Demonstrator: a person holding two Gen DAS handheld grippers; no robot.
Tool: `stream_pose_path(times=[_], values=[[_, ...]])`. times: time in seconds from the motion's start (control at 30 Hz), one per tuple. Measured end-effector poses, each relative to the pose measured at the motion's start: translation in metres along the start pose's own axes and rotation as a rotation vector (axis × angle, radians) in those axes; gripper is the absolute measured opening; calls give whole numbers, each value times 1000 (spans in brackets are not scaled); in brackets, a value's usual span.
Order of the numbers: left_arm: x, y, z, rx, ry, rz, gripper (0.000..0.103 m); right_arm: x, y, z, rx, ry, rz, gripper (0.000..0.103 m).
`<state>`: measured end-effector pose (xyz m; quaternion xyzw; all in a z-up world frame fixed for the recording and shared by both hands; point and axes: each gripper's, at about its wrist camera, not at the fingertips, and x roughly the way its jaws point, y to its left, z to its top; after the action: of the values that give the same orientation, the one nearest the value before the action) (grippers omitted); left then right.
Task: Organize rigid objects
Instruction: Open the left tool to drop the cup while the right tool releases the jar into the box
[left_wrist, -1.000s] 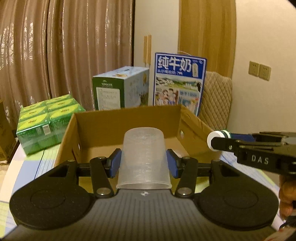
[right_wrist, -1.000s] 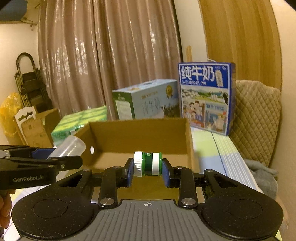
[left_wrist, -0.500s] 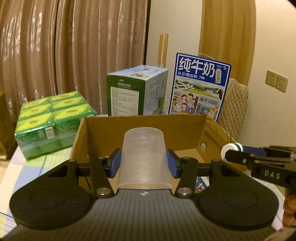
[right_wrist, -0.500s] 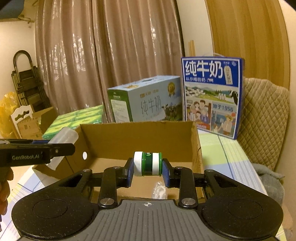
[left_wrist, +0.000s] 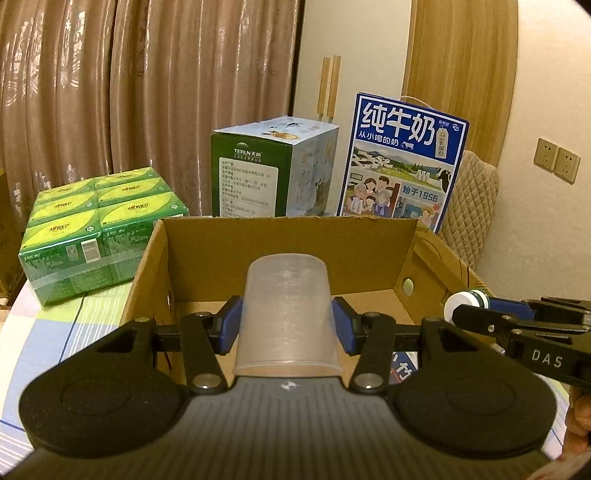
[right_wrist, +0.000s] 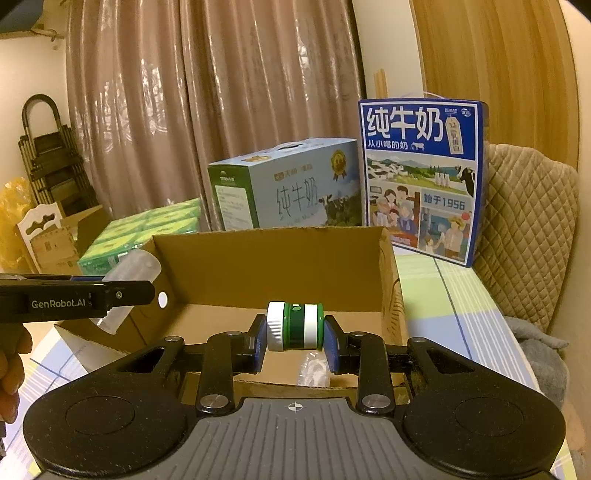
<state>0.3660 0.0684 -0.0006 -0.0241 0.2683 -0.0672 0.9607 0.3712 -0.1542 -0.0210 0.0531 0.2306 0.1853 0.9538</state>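
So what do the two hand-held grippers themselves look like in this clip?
Both are matte black with speckled round pivot housings, silver screws, jointed linkages and blue pads. The left hand-held gripper reads "GenRobot.AI" in white on its side; the right hand-held gripper reads "DAS". No cables or sleeves show.

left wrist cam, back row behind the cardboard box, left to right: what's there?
green shrink-wrapped pack → green-and-pale-blue milk carton case → blue milk box standing upright → quilted tan chair back. The open cardboard box sits in front of them.
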Motion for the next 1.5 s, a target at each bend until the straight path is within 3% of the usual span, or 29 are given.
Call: stream_pose_path(times=[0.37,0.47,1.5], values=[[4,-4,-1,9,-8,3,48,2,-3,-1,5,2,-7,28],[1,-3,1,-4,-26,16,62,2,-3,-2,5,6,-6,28],[-2,-5,-1,-1,-21,30,62,2,-11,-1,35,-21,-10,29]])
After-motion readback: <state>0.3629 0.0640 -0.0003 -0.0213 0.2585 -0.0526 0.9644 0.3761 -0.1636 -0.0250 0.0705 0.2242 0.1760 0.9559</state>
